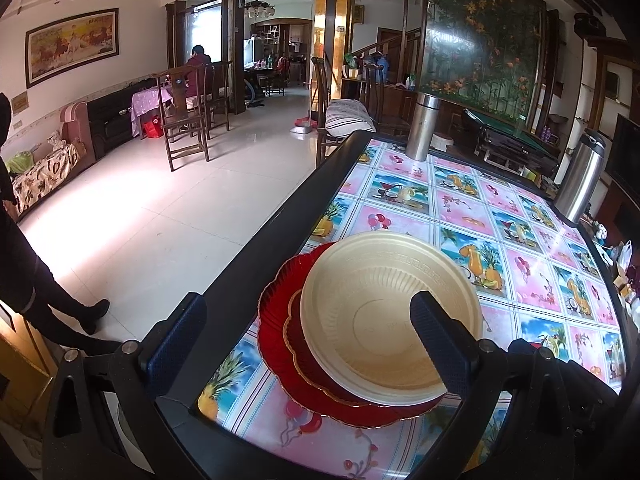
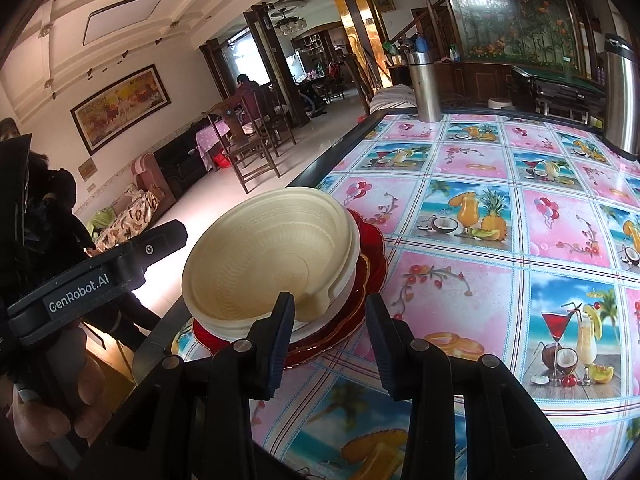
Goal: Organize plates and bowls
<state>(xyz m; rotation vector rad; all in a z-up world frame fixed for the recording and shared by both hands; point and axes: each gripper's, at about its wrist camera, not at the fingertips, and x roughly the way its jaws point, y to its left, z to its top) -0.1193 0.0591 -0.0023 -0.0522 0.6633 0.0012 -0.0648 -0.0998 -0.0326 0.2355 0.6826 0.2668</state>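
a stack of dishes sits near the table's dark left edge [image 1: 256,240]: a large scalloped red glass plate with a gold rim [image 1: 276,320] at the bottom, a smaller red gold-rimmed plate [image 1: 298,332] on it, and cream ribbed plastic bowls [image 1: 384,312] nested on top. the right wrist view shows at least two of these bowls, the upper one tilted toward the floor side. the table wears a glossy cloth of pink flower and tropical drink squares [image 2: 480,216].

the left gripper [image 1: 304,344] is spread wide, its jaws straddling the stack; the right-hand pad lies over the bowl's rim at about 4 o'clock, contact unclear. the right gripper [image 2: 330,332] stands partly parted at the stack's 5 o'clock edge, nothing pinched between its pads.

a tall steel flask [image 1: 420,126] stands at the table's far end, around 12 o'clock, and a steel thermos jug [image 1: 580,176] at 2 o'clock.
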